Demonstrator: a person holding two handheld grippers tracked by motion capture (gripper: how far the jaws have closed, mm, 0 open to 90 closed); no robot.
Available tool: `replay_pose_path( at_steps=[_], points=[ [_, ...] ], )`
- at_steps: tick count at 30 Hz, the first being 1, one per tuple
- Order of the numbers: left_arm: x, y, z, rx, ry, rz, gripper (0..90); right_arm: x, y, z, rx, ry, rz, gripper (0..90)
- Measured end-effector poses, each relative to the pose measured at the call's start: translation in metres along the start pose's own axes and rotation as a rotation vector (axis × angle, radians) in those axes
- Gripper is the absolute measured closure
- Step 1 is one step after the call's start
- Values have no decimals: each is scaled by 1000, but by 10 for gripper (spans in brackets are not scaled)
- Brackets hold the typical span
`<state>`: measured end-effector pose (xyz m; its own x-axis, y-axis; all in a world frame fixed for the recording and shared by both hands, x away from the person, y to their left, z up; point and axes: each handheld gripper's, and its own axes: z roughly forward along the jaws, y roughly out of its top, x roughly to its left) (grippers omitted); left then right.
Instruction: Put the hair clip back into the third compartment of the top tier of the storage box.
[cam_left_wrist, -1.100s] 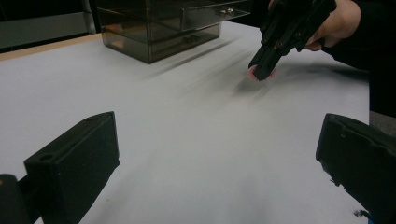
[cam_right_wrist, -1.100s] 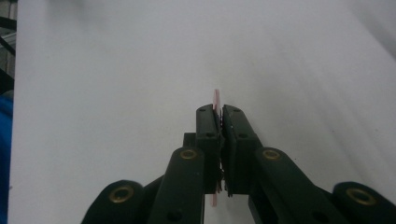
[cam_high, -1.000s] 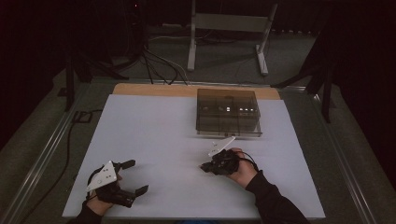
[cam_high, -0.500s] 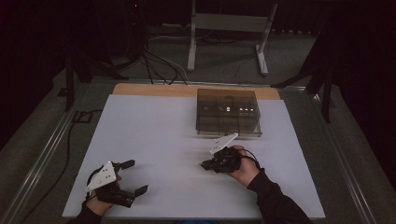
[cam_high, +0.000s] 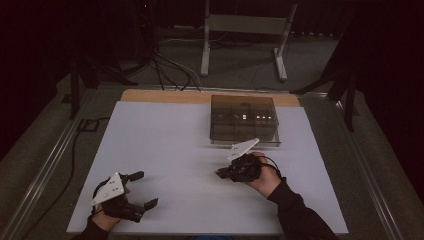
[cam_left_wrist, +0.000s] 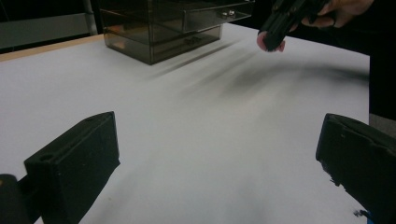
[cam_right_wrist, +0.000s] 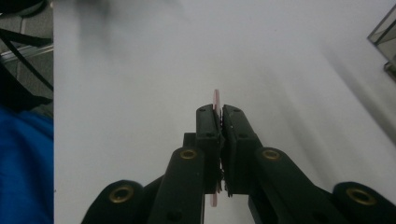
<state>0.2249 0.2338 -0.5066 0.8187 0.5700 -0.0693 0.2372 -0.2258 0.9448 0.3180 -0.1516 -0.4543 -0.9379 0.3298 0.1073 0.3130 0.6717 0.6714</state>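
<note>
I am carrying a thin pink disc, my right gripper clamped on its edge above the white tabletop, just in front of the smoky transparent plastic drawer box. Next, I judge, a drawer needs opening. My left gripper is resting spread wide, empty. Its view is showing the drawer knobs; the high view hides the disc.

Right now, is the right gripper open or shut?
Shut: the right gripper has its jaws pressed on a thin pink disc, whose edge pokes out between them above the white table.
</note>
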Motion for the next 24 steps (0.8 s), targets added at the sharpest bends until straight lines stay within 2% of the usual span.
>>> replay_pose_path(
  at_steps=[10, 24],
  points=[
    [0, 0, 0, -2, 0, -1, 5, -2, 3, -10, -17, -9, 1, 865],
    [-1, 0, 0, 2, 3, 6, 5, -8, 8, -33, -60, -39, 11, 865]
  ],
)
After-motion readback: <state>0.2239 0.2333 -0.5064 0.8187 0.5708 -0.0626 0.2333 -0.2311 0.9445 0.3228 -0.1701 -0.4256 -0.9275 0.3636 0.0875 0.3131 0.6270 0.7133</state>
